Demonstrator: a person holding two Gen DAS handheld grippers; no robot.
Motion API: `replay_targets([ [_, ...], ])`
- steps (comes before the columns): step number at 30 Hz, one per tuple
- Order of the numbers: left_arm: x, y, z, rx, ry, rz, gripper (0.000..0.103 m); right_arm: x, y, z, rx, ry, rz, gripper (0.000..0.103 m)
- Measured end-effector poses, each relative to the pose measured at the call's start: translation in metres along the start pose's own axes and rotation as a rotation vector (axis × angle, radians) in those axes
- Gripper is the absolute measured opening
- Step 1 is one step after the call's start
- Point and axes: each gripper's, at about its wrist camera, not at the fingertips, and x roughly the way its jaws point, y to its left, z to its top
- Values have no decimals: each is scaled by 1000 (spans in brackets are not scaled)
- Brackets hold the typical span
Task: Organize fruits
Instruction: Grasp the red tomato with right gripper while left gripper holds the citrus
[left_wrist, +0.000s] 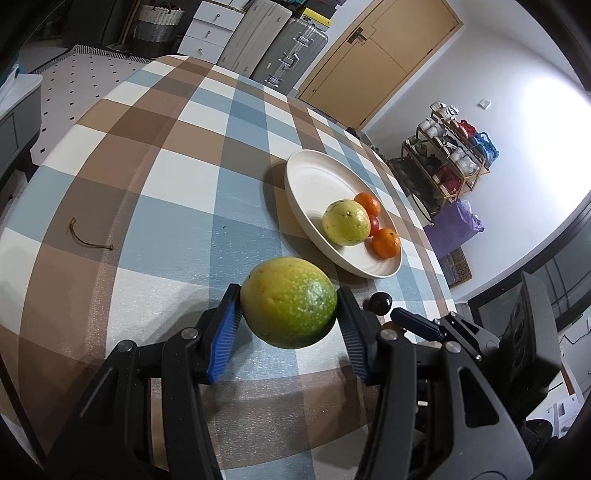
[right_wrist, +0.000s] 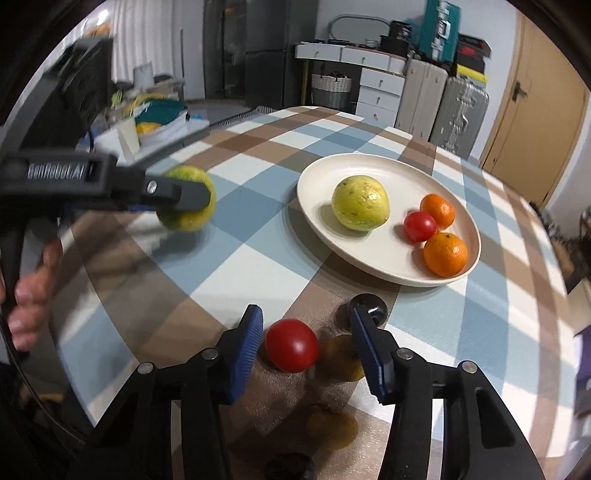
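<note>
While both of your grippers sit low over the checked tablecloth (left_wrist: 177, 155), the scene reads as follows.

Left gripper (left_wrist: 288, 306): your fingers pinch a green-yellow guava (left_wrist: 290, 301), one blue pad on each flank; the fruit is held just above the cloth, short of the plate.

Right gripper (right_wrist: 304, 330): fingers partly spread around a red tomato (right_wrist: 291, 345) that lies on the cloth. The left pad is just beside it; the right pad stands clearly apart. No pinch shows.

Plate (right_wrist: 314, 184): cream, shallow, past both grippers. It holds a yellow guava (right_wrist: 360, 203), a small red tomato (right_wrist: 419, 226) and two tangerines (right_wrist: 445, 254), the tomato touching both.

Dark fruit (right_wrist: 367, 308): small, round, near the plate's rim, partly hidden behind your right finger.

Brown fruits (right_wrist: 332, 424): blurred, low between the right gripper's arms; kind cannot be told.

Stem (left_wrist: 88, 236): a dry twig alone on the cloth, well apart from the fruit.

Hand (right_wrist: 31, 291): yours, on the left gripper's handle.
</note>
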Motion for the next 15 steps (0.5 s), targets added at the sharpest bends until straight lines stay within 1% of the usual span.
replay_targets([
  [7, -2, 3, -1, -7, -3, -7, 49, -5, 21, -9, -124, -8, -58, 42],
  [9, -3, 5, -1, -8, -4, -8, 49, -6, 29, -13, -170, -12, -78, 37],
  [12, -4, 6, -2, -12, -7, -10, 49, -4, 39, -18, -232, -13, -108, 37],
  [15, -5, 7, -3, -15, -6, -10, 49, -4, 40, -19, -243, -23, -115, 34],
])
